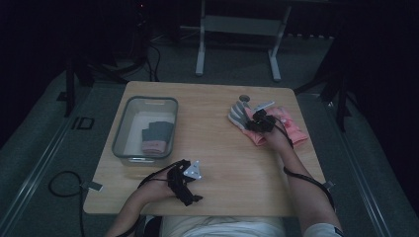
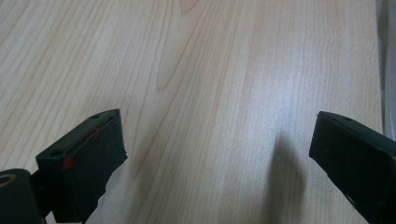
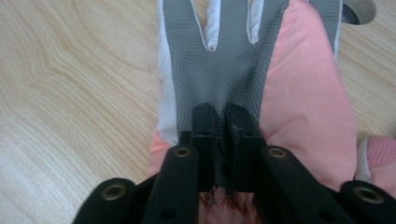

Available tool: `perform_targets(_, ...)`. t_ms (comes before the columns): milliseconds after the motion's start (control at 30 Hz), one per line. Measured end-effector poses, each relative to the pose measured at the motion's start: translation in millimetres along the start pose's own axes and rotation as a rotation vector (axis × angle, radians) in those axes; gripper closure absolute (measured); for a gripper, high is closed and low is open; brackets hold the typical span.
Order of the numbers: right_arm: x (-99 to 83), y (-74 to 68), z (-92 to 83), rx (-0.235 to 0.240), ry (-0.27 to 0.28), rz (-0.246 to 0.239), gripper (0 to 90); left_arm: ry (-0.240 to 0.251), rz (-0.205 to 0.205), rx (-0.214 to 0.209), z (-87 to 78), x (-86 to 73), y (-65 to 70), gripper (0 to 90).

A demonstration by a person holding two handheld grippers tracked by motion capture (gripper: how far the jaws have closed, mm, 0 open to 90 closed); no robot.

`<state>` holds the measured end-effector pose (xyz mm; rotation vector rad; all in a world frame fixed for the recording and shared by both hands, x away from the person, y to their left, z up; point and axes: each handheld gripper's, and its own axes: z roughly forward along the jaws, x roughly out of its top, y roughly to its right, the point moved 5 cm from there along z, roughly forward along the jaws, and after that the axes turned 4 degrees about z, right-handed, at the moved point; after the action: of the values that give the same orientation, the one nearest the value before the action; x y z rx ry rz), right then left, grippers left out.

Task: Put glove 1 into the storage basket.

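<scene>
Left of the wooden table's point(image 1: 217, 163) middle, clear bin point(image 1: 120, 138) holding a folded glove point(image 1: 157, 136), nearer the front edge left gripper point(image 1: 190, 185) with jaws wide apart over bare wood, toward the table's right side right gripper point(image 3: 219, 140) pinching the grey palm of a pink-and-grey glove point(image 3: 289, 88) lying flat.

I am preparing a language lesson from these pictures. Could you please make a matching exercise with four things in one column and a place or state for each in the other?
Things:
1. right gripper
2. left gripper
3. clear bin
4. pink and grey glove

Places or states:
A. open over bare wood
B. on the table's left side, a glove inside
C. flat on the table's right side
D. shut on the glove's grey fabric

Pairs: 1-D, 2-A, 3-B, 4-C
</scene>
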<state>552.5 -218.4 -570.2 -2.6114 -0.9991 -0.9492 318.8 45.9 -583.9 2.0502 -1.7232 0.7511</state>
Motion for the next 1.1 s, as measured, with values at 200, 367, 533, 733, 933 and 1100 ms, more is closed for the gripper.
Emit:
perform_targets(200,5.2,-0.9,-11.7,-0.032,0.049,0.130,87.8,0.003,0.013,0.001,-0.7,1.1,-0.4,3.1)
perform_targets(367,21.5,-12.6,-46.8,-0.056,0.165,0.217,88.3,0.008,0.016,-0.002,-0.9,3.1,0.4,3.5)
perform_targets(533,40.2,-36.2,-84.1,-0.111,0.233,0.274,88.3,0.003,0.021,0.002,-1.6,3.5,0.4,3.5)
perform_targets(733,43.1,-67.9,-105.6,-0.173,0.267,0.326,88.3,0.003,0.031,0.019,-1.1,5.2,0.6,3.6)
perform_targets(933,30.6,-102.5,-106.4,-0.193,0.240,0.404,88.4,0.007,0.049,0.022,-2.9,8.8,2.3,3.5)
perform_targets(1100,15.7,-118.4,-86.5,-0.242,0.184,0.411,88.5,0.016,0.054,0.023,-4.2,11.8,4.2,3.5)
